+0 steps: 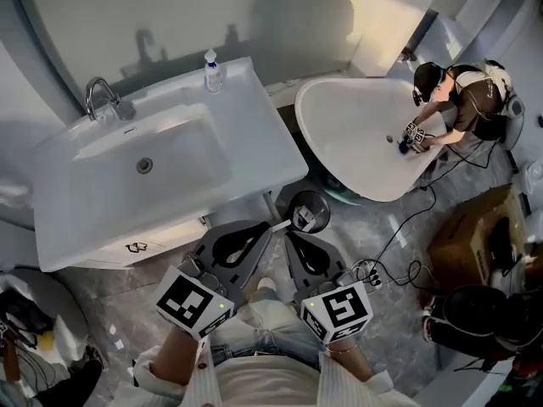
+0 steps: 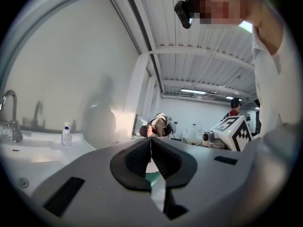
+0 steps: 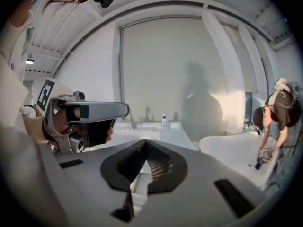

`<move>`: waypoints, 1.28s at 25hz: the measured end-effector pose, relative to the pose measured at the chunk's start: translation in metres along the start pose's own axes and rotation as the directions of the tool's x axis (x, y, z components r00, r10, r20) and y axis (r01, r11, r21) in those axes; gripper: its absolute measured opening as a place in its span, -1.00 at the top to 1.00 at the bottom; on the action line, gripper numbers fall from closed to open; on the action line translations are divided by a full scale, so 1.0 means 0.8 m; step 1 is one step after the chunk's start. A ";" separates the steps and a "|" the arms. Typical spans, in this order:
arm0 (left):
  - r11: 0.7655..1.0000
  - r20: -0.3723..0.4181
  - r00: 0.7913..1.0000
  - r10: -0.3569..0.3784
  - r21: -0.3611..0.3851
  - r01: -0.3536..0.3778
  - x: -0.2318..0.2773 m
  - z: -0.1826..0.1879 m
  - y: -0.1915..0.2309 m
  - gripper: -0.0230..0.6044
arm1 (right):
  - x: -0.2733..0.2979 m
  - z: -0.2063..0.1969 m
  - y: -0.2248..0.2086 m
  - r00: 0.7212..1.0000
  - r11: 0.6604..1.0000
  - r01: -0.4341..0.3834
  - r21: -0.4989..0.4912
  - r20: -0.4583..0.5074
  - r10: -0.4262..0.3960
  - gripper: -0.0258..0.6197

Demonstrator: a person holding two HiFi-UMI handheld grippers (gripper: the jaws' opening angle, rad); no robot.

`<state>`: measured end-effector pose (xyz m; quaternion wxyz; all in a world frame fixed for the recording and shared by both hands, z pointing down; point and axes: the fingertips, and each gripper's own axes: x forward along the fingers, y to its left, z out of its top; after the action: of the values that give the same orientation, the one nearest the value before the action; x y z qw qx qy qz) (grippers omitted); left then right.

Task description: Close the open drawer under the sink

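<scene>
The white sink (image 1: 144,155) stands at the left with a chrome faucet (image 1: 103,98). Under its front edge the white drawer front (image 1: 157,242) with a small dark handle (image 1: 136,247) shows past the counter, so the drawer is out a little. I hold both grippers over my legs, to the right of the drawer and not touching it. My left gripper (image 1: 273,225) (image 2: 151,140) is shut with nothing in it. Close beside it, my right gripper (image 1: 290,237) (image 3: 146,144) is also shut and empty. The sink (image 3: 137,132) lies ahead in the right gripper view.
A soap bottle (image 1: 213,70) stands on the sink's back corner. A white bathtub (image 1: 356,134) is at the right, with a person (image 1: 462,100) leaning over it. A round black object (image 1: 310,209) sits on the floor ahead, with cables (image 1: 399,270) and a cardboard box (image 1: 475,236) further right.
</scene>
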<state>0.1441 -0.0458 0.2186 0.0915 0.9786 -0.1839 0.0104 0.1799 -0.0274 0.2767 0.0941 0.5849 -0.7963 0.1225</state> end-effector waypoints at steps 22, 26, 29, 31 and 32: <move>0.964 -0.038 0.966 0.255 -0.074 -0.257 -0.035 -0.044 0.027 0.87 | 0.040 -0.043 0.015 0.973 0.978 -0.208 -0.005 -0.107 0.206 0.89; 0.963 -0.047 0.966 0.253 -0.086 -0.256 -0.044 -0.053 0.031 0.87 | 0.044 -0.049 0.025 0.972 0.979 -0.203 -0.004 -0.118 0.202 0.89; 0.961 -0.039 0.965 0.260 -0.085 -0.263 -0.050 -0.062 0.032 0.87 | 0.045 -0.054 0.031 0.972 0.979 -0.205 -0.008 -0.118 0.202 0.89; 0.961 -0.046 0.964 0.261 -0.079 -0.264 -0.053 -0.070 0.033 0.87 | 0.047 -0.059 0.033 0.973 0.979 -0.203 -0.010 -0.118 0.201 0.89; 0.962 -0.052 0.964 0.259 -0.078 -0.263 -0.053 -0.076 0.034 0.87 | 0.049 -0.063 0.033 0.973 0.980 -0.200 -0.008 -0.120 0.198 0.89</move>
<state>0.0953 -0.0442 0.2807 0.1343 0.9407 -0.3096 0.0349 0.1433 -0.0403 0.3336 0.1343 0.4927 -0.8452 0.1577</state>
